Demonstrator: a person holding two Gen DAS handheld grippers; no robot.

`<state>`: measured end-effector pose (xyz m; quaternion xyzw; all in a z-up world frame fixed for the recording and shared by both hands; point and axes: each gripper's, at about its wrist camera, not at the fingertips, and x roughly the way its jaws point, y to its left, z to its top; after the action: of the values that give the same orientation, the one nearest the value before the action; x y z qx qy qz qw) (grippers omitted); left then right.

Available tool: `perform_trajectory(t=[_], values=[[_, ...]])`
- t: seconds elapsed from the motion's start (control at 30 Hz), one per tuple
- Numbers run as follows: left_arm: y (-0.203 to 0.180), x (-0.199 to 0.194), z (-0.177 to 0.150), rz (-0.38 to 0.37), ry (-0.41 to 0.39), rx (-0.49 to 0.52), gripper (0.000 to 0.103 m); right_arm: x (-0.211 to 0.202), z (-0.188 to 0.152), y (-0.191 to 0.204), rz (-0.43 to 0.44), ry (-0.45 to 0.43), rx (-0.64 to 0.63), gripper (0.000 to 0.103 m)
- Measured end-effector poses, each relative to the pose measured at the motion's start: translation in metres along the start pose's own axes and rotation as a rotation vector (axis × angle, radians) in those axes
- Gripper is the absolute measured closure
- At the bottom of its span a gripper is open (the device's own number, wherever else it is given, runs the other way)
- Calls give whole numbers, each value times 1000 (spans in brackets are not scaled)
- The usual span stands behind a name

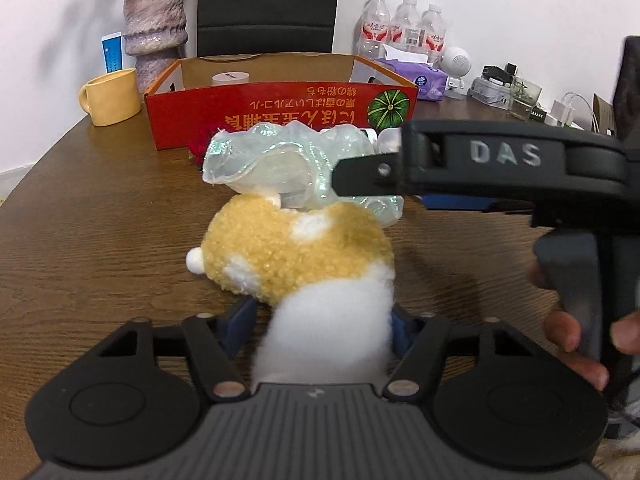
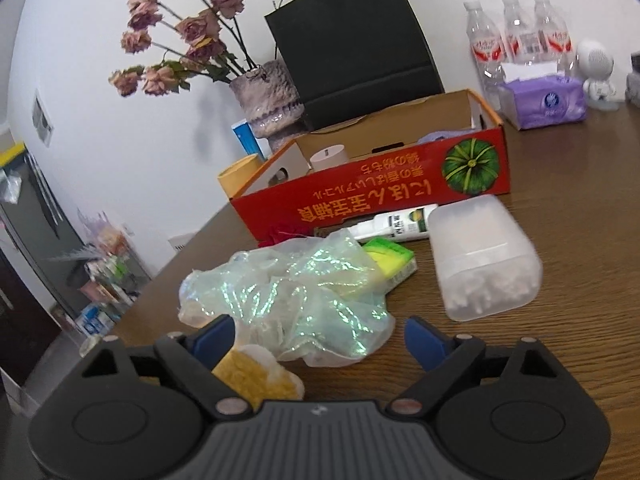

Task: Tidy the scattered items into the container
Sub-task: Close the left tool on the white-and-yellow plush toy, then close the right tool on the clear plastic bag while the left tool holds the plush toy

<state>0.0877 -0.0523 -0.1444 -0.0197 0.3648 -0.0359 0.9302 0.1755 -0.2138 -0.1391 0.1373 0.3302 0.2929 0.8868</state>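
My left gripper (image 1: 320, 320) is shut on a yellow-and-white plush toy (image 1: 304, 252), held over the brown table. An iridescent plastic bag (image 1: 272, 164) lies just beyond the toy. My right gripper (image 2: 318, 334) is open, its blue fingers on either side of the same bag (image 2: 296, 300); a corner of the plush (image 2: 256, 376) shows under its left finger. In the left wrist view the right gripper's body (image 1: 480, 164) reaches in from the right. The red cardboard box (image 1: 280, 108) stands behind, open-topped, also in the right wrist view (image 2: 372, 196).
On the table by the box lie a translucent cotton-swab container (image 2: 484, 256), a white tube (image 2: 396, 224), a green-yellow packet (image 2: 388, 256) and a red item (image 2: 284, 236). A yellow mug (image 1: 108, 96), a vase (image 1: 154, 28), a tissue pack (image 2: 544, 100) and bottles (image 1: 404, 24) stand behind.
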Motion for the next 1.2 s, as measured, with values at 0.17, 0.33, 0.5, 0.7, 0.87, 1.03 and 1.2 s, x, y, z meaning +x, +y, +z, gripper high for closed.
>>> perform_trajectory(t=[0.17,0.33,0.5,0.7,0.87,1.03,1.2], values=[[2,-1,0,-12,-6,2,47,15,0,-10,60,33,78,47],[3,-2,-1,-17,-9,8,53,10,-4,-11,40,16,81,102],[3,-5,-2,-22,-6,14,54,1,-10,2,24,11,20,103],[8,-14,-4,-17,-15,18,54,-19,-26,29,-45,-13,-161,103],[11,-20,-3,-8,-30,12,54,-26,-32,37,-84,-31,-224,103],[16,-28,-2,4,-53,4,54,-34,-35,46,-124,-66,-278,103],[18,-37,-2,0,-75,5,55,-42,-35,54,-141,-95,-309,103]])
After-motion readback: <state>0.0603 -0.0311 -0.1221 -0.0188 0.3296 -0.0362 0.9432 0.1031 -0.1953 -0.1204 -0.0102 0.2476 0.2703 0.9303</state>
